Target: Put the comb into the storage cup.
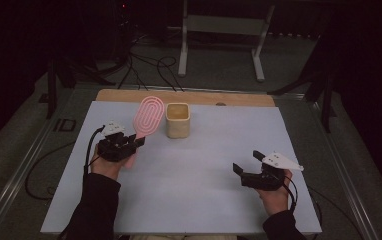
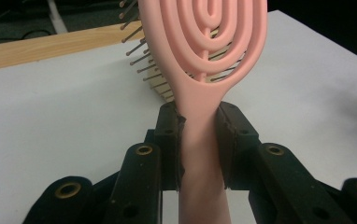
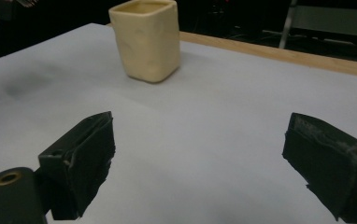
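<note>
A pink hairbrush (image 1: 147, 117) with an open looped head is held up off the table, its head tilted toward a cream square cup (image 1: 178, 120). My left gripper (image 1: 131, 144) is shut on the brush's handle (image 2: 200, 140), just below the head; the bristles (image 2: 141, 56) point away to the far side. The cup (image 3: 147, 38) stands upright near the table's back middle, right beside the brush head. My right gripper (image 1: 246, 162) hovers low at the front right, open, with nothing between its jaws (image 3: 200, 158).
A white sheet (image 1: 194, 165) covers the table, with a wooden strip (image 1: 189, 96) along the back edge. Beyond it, a white metal stand (image 1: 221, 30) and cables (image 1: 154, 70) lie on the dark floor.
</note>
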`<state>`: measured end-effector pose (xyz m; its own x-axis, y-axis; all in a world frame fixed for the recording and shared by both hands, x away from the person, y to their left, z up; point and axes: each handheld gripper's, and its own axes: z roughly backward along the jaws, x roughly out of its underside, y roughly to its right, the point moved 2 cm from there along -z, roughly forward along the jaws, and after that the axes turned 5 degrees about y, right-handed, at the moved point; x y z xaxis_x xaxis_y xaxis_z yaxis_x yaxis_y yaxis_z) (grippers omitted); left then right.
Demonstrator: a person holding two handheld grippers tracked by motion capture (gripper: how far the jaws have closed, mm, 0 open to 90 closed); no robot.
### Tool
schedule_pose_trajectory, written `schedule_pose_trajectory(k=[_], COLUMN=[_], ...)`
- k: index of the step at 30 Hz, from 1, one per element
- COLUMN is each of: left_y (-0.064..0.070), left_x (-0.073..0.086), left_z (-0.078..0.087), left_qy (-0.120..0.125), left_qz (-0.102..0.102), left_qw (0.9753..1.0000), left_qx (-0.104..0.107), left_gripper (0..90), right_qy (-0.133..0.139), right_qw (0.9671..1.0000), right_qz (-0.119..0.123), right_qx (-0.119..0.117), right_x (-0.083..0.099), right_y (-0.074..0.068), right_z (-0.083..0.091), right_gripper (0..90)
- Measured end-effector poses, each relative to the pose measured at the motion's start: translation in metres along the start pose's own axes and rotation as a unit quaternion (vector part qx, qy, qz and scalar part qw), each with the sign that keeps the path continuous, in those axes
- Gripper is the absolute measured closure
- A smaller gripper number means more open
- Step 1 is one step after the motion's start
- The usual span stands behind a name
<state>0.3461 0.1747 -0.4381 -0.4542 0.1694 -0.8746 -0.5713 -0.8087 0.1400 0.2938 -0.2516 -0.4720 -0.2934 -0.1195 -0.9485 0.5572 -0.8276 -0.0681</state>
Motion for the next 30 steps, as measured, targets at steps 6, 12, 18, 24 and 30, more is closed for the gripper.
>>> schedule_pose_trajectory(k=[6,12,18,24,30], left_y=[0.003,0.002,0.006,0.010,0.012], left_x=[0.001,-0.001,-0.003,-0.005,-0.006], left_z=[0.000,0.003,0.005,0.006,0.008], left_qy=[0.006,0.017,0.028,0.031,0.038], left_qz=[-0.010,-0.008,-0.014,-0.013,-0.014], left_qw=[0.9999,0.9997,0.9994,0.9990,0.9987], left_qx=[0.011,0.013,0.018,0.031,0.033], left_gripper=[72.8,72.8,72.8,72.8,72.9], right_qy=[-0.001,-0.001,0.000,0.004,0.004], right_qw=[1.0000,0.9997,0.9993,0.9985,0.9973], right_qz=[0.005,-0.004,-0.003,-0.001,0.021], right_qx=[-0.003,-0.024,-0.037,-0.055,-0.070], right_x=[-0.014,-0.032,-0.045,-0.063,-0.080], right_y=[-0.004,-0.010,-0.014,-0.024,-0.037], right_z=[-0.008,-0.021,-0.029,-0.040,-0.050], right_gripper=[9.1,9.1,8.7,8.5,8.3])
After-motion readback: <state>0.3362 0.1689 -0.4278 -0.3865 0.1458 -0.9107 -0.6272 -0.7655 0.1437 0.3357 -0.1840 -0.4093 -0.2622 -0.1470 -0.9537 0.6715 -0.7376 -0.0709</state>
